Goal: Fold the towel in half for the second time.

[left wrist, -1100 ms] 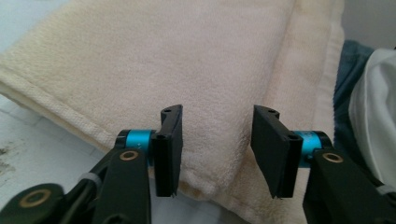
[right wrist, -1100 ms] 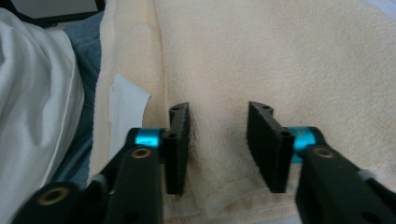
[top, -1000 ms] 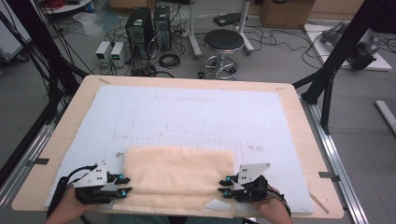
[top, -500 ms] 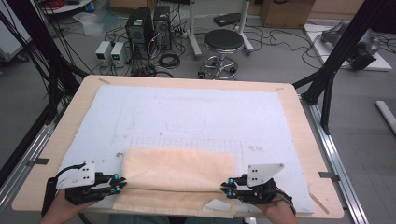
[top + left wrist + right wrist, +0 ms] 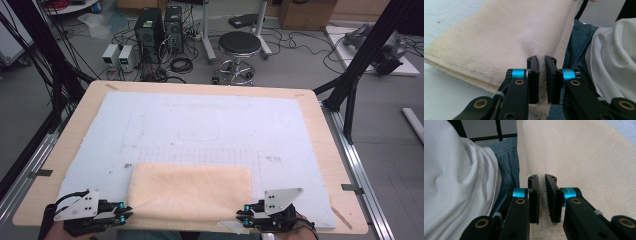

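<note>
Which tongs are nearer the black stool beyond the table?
Right. The right tongs grip the towel's near right corner, almost straight in front of the stool; the left tongs grip the near left corner, well off to the stool's left.

The towel [image 5: 189,191] is cream terry cloth, matt and nubbly, with a stitched hem. The tabletop [image 5: 327,150] is pale wood with a smooth finish, under a matt white mat [image 5: 200,125] marked with faint lines. Each tool [image 5: 541,75] [image 5: 542,196] is black plastic with glossy blue metal collars and brass-coloured rivets.
</note>
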A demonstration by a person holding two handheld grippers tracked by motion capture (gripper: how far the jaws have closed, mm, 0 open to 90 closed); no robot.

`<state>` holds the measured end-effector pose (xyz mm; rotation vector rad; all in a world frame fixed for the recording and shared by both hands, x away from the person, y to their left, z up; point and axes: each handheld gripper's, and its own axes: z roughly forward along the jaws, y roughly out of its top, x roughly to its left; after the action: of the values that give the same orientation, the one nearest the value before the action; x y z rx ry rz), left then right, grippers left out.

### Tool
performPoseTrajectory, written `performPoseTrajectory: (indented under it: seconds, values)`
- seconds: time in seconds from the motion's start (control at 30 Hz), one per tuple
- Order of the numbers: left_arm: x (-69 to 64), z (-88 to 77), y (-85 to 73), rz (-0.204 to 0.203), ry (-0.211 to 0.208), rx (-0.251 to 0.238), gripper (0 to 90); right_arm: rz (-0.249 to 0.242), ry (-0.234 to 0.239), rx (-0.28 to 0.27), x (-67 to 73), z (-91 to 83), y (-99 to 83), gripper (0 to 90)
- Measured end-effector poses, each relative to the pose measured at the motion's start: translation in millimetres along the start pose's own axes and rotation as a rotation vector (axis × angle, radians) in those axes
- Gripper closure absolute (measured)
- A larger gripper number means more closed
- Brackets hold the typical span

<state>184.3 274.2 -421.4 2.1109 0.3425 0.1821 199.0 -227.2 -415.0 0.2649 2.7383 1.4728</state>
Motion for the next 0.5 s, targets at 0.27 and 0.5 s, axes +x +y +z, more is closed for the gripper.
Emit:
performPoseTrajectory:
  seconds: [0.27,0.5]
  values:
    - [3.6,-0.4,-1.0,-0.038,-0.024,-0.003,62.3,0.024,0.074,-0.011,-1.0,-0.6,-2.0,71.4]
    - [13.0,2.7,9.7,-0.059,0.019,-0.053,58.6,0.04,0.01,-0.039,-12.3,-3.7,3.0,63.6]
